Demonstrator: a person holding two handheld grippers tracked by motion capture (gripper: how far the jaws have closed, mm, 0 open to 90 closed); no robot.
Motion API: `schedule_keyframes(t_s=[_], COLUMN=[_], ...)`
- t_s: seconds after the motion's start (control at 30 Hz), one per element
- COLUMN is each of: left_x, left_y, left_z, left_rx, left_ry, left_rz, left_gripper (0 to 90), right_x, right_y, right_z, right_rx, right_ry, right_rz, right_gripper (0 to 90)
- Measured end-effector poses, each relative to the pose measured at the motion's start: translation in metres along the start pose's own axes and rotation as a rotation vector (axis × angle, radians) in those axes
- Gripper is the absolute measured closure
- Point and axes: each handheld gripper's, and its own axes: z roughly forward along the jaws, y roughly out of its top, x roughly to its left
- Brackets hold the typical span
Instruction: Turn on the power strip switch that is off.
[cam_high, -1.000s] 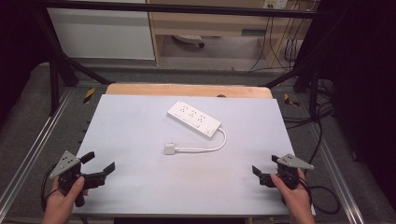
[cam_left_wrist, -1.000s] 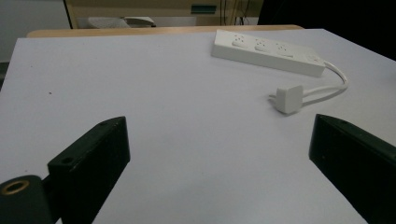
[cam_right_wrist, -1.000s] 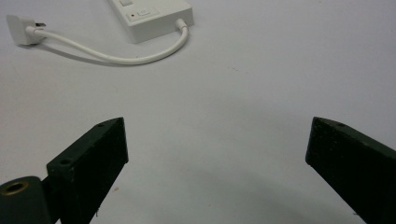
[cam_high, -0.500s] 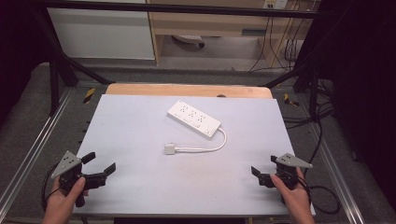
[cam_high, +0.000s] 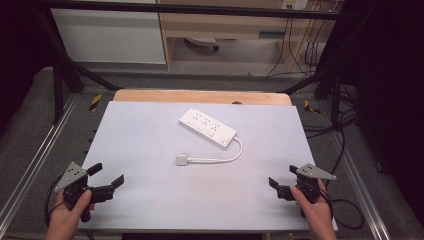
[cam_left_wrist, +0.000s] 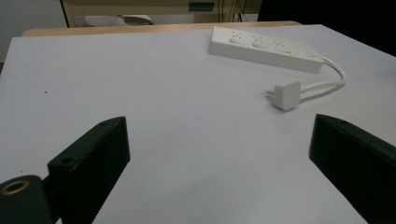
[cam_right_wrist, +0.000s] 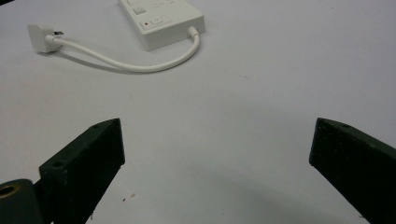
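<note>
A white rectangular plastic power strip (cam_high: 208, 127) lies flat on the pale grey worktop (cam_high: 150, 130), towards its far middle; its short white cable (cam_high: 225, 157) curls round to a white square plug (cam_high: 181, 160) lying just nearer the person; the left gripper (cam_high: 106, 176) sits at the near left corner, jaws spread wide and empty; the right gripper (cam_high: 284, 176) sits at the near right edge, jaws likewise wide and holding nothing; both are well apart from the strip.

The power strip (cam_high: 208, 127) lies on the table (cam_high: 140, 130) at upper centre of the frame, its plug (cam_high: 181, 160) just below, tongs at the lower corners.
</note>
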Motion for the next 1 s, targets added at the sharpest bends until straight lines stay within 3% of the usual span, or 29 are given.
schedule_keyframes(t_s=[0.73, 1.0], left_x=[-0.001, -0.001], left_y=[-0.001, -0.001], left_z=[0.001, 0.001], left_rx=[0.009, 0.019], left_ry=[-0.004, -0.006], left_rz=[0.011, 0.023], left_gripper=[5.5, 5.5], right_x=[0.003, 0.009], right_y=[0.007, 0.014], right_z=[-0.002, -0.003], right_rx=[-0.019, -0.051], right_ry=[0.001, -0.001], right_rz=[0.025, 0.02], right_gripper=[3.1, 3.3])
